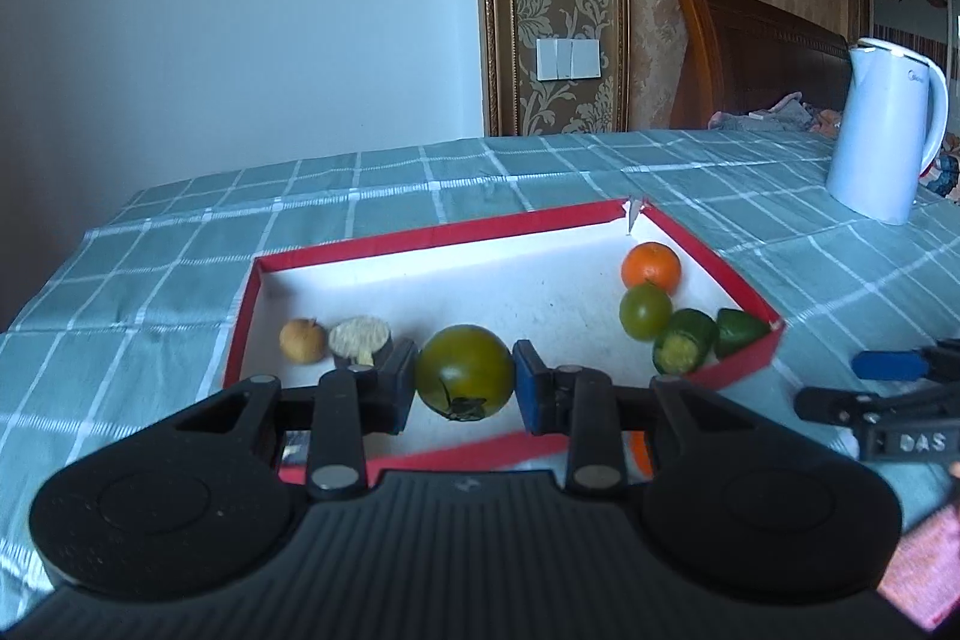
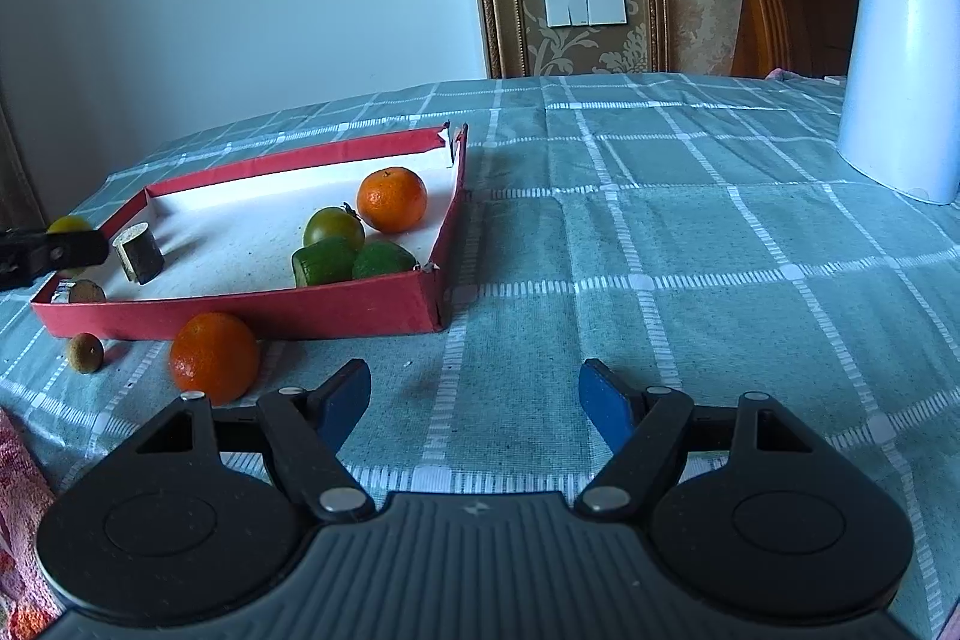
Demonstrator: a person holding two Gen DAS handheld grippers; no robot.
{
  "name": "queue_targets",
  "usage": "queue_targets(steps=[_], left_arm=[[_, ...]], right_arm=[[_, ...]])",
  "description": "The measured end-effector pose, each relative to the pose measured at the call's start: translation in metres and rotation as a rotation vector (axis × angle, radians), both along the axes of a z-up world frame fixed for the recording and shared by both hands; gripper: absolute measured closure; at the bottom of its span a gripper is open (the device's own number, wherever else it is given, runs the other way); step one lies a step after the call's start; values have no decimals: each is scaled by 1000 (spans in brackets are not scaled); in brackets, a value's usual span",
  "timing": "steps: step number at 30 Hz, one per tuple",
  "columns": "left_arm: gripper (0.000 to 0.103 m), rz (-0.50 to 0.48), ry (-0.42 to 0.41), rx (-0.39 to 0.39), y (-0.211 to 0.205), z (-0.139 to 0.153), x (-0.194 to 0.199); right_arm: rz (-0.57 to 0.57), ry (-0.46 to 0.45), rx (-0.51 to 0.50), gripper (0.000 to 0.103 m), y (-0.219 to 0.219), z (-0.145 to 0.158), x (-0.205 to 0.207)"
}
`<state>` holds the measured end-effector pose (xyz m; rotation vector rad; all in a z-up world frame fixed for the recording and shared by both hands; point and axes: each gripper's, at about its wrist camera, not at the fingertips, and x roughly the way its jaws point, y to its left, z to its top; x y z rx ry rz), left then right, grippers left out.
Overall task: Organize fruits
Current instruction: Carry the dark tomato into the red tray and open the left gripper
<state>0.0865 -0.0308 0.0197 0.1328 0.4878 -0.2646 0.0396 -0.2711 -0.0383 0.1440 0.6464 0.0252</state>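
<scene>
Small round tan fruit (image 1: pixel 303 340): on the white floor of the shallow red cardboard tray (image 1: pixel 420 238), at its left end.

Cut cylindrical piece with pale face and dark rind (image 1: pixel 360 337): just beside the tan fruit; kind not discernible.

Large round green tomato (image 1: pixel 465 370): clamped at its widest girth between the blue pads of the left gripper (image 1: pixel 465 391), above the tray's near edge, calyx turned toward the camera. Judged light, smooth and somewhat slippery, with a skin that would bruise under hard squeezing; the mid-girth hold looks sound. Its underside is hidden.

Smaller green tomato (image 1: pixel 645 311), orange mandarin (image 1: pixel 651 267) and two green cut pieces (image 1: pixel 684 349): grouped in the tray's right corner.

Second orange mandarin (image 2: pixel 213 357) and small tan fruit (image 2: pixel 84 353): on the green checked tablecloth (image 2: pixel 660 250), outside the tray's near wall; largely concealed in the left wrist view.

Right gripper (image 2: pixel 474 403): jaws wide, empty, above bare cloth.

White electric kettle (image 2: pixel 900 76): far right, cropped.
</scene>
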Motion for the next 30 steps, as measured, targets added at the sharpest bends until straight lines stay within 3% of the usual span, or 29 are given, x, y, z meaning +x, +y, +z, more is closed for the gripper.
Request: queue_targets(steps=[16,30], left_arm=[[72,43,89,42,-12,-31,76],[71,36,91,86,-24,-43,86]], right_arm=[[-1,-2,3,27,-1,0,0],[3,0,10,27,-1,0,0]])
